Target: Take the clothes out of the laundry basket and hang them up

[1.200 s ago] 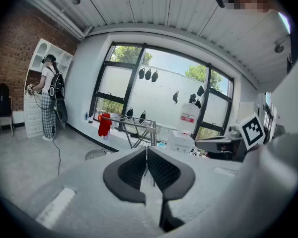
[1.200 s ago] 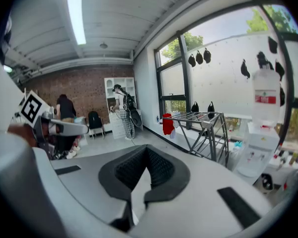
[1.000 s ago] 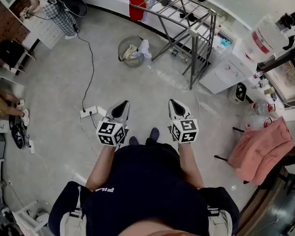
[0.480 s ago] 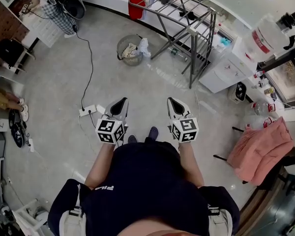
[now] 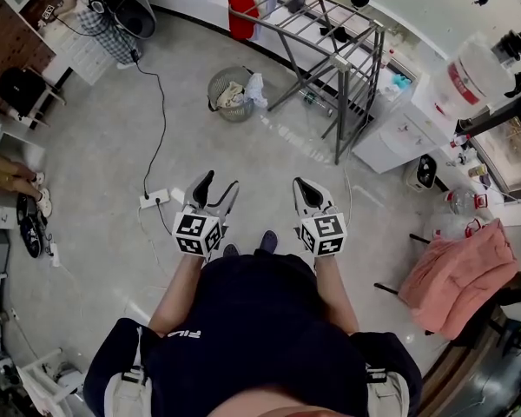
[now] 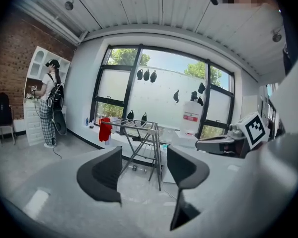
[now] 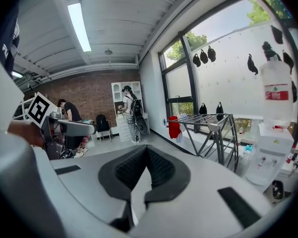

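Observation:
A round wire laundry basket [image 5: 233, 92] with light clothes in it stands on the grey floor far ahead of both grippers. Behind it is a metal drying rack [image 5: 328, 26] with a red garment [image 5: 241, 12] hanging at its far end. My left gripper [image 5: 215, 189] is held at waist height. Its jaws are opening, and nothing is between them. In the left gripper view the left gripper [image 6: 144, 168] frames the rack [image 6: 139, 133] through its gap. My right gripper [image 5: 308, 193] is beside it, shut and empty, and its pads meet in the right gripper view [image 7: 146, 165].
A power strip [image 5: 156, 198] and its black cable lie on the floor to the left. A white cabinet [image 5: 399, 133] stands to the right of the rack. A pink cloth [image 5: 456, 272] drapes over a chair at the right. A person [image 6: 47, 103] stands by the white shelves.
The left gripper's jaws have spread apart from shut. Both grippers stay side by side in front of the body; the right one is unchanged.

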Demonstrator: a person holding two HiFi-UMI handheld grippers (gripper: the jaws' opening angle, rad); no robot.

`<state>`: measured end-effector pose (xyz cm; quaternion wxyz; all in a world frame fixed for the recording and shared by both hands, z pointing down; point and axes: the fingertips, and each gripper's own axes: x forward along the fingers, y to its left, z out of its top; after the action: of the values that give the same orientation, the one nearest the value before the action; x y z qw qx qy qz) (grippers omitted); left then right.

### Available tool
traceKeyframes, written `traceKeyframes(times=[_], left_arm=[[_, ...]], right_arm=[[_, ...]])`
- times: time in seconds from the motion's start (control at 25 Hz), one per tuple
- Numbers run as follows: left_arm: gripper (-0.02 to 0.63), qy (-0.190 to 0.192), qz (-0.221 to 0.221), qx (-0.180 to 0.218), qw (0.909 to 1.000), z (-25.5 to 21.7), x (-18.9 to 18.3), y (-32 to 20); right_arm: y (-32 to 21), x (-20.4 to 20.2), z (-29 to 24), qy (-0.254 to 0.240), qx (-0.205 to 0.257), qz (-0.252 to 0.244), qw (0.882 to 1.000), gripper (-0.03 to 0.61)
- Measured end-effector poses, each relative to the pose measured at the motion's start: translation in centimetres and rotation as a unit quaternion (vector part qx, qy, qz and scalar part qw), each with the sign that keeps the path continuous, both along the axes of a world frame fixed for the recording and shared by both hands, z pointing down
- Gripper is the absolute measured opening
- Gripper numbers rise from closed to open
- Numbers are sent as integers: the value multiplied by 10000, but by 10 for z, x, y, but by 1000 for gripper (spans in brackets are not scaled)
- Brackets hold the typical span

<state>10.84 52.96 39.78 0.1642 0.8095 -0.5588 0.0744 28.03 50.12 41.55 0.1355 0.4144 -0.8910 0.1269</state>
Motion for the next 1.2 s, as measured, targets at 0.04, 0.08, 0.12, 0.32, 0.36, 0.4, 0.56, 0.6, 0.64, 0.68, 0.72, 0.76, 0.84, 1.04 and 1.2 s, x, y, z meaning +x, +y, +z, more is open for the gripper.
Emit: traceKeyframes(times=[0.04,0.08,0.12,0.32,0.36,0.4,0.56,0.6,0.64,0.68,0.72,0.76,0.84,1.04,1.2], left_arm=[[269,-30,-59,11,10000,0,0,-3],[270,-44,-113,28,9999,0,1,-6],[272,-40,-153,46,9999,-1,2,-8],[274,-3,-370,61,9993,0,4,-12],[275,11,-435,45,9990,1,1,-12],[273,12,-490,32,9988,1,-2,-13],[273,-39,-621,-66,9980,6,-9,-17],[273,-36,-625,-87,9980,8,-10,-19],[273,-27,-621,-97,9980,9,-11,-22],[273,-13,-612,-97,9981,10,-12,-26],[273,6,-606,-90,9981,11,-13,-29],[273,26,-603,-79,9981,12,-14,-34],[273,64,-607,-65,9981,14,-18,-45],[273,178,-577,-109,9981,24,-33,-80],[273,232,-552,-138,9981,37,-57,-121]], right_arm=[[-3,2,2,-10,-26,-14,10000,2],[-6,4,4,-28,-59,-27,10000,2],[-10,7,6,-54,-95,-36,9999,2],[-20,17,16,-196,-266,-91,9994,2],[-22,17,19,-200,-302,-125,9993,2],[-24,17,23,-194,-342,-160,9991,2],[-30,11,33,-202,-490,-263,9982,2],[-33,9,36,-201,-512,-276,9981,2],[-36,7,37,-192,-513,-278,9981,2],[-40,6,38,-185,-480,-258,9983,2],[-45,5,37,-193,-414,-214,9987,2],[-51,4,35,-217,-333,-162,9991,3],[-64,2,32,-277,-238,-85,9993,301],[-98,-7,36,-200,-208,-15,9996,345],[-136,-30,47,-157,-293,10,9994,345]])
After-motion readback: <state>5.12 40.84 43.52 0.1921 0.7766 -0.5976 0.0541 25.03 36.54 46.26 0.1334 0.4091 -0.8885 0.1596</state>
